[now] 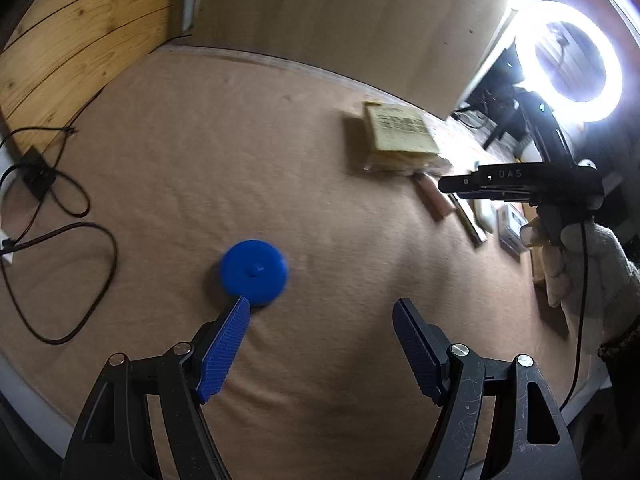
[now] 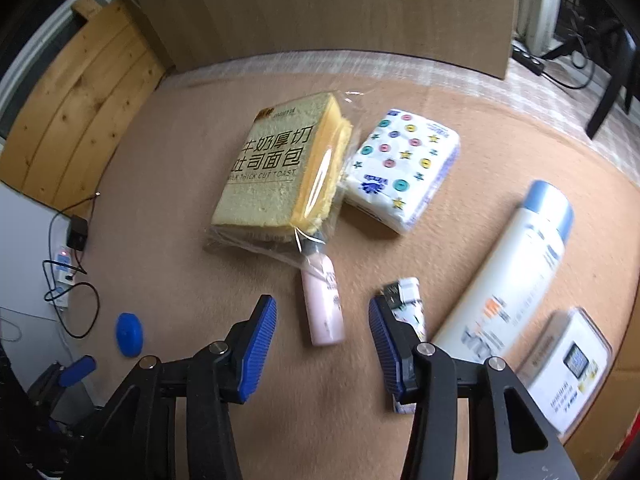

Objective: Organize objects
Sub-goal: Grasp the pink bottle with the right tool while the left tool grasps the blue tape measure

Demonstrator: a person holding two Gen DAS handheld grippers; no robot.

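Both jaws stand apart, empty, over clear-wrapped sliced toast (image 2: 280, 168) and a round blue lid (image 1: 254, 272).

The left gripper (image 1: 322, 312) hangs with jaws apart over the tan cloth (image 1: 320, 200); a blue round lid (image 1: 253, 271) lies just beyond its left fingertip (image 1: 240, 308).

Toast bag (image 2: 280, 176) hides the pink bottle's (image 2: 324, 304) top; white box (image 2: 568, 368) blurred
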